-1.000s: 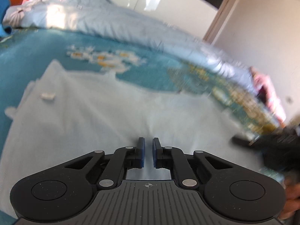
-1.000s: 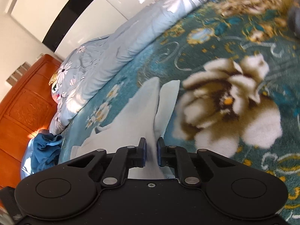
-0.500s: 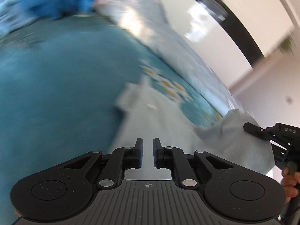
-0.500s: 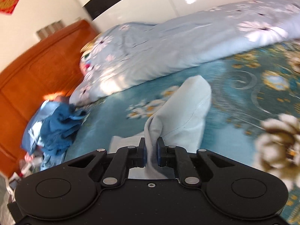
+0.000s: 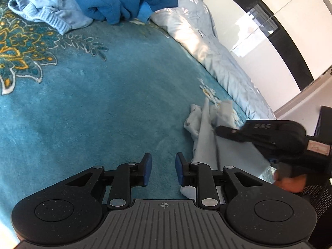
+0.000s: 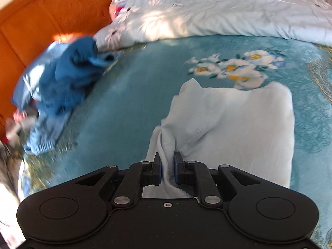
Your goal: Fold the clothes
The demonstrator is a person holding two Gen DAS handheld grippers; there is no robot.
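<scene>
The pale blue garment lies on the bed's teal floral blanket, now doubled over into a compact slab where a second ago it was spread wide and flat beneath my left tongs. Behind it the light blue daisy-print quilt runs along the far side, and the heap of darker blue clothes waits near the orange headboard, with a ribbed light blue knit beside it. That swing of the cloth tells me this fold is laid and what remains, I judge, is to let go and smooth it. My right tongs have a bunched edge of the garment between them, but their jaws are opening, so the grip is easing off. My left tongs are empty, jaws also opening, with only blanket showing in the gap; a white corner of the garment peeks out just under the right-hand finger. In the left view the right tongs reach onto the folded cloth, with a bit of my hand behind them.
</scene>
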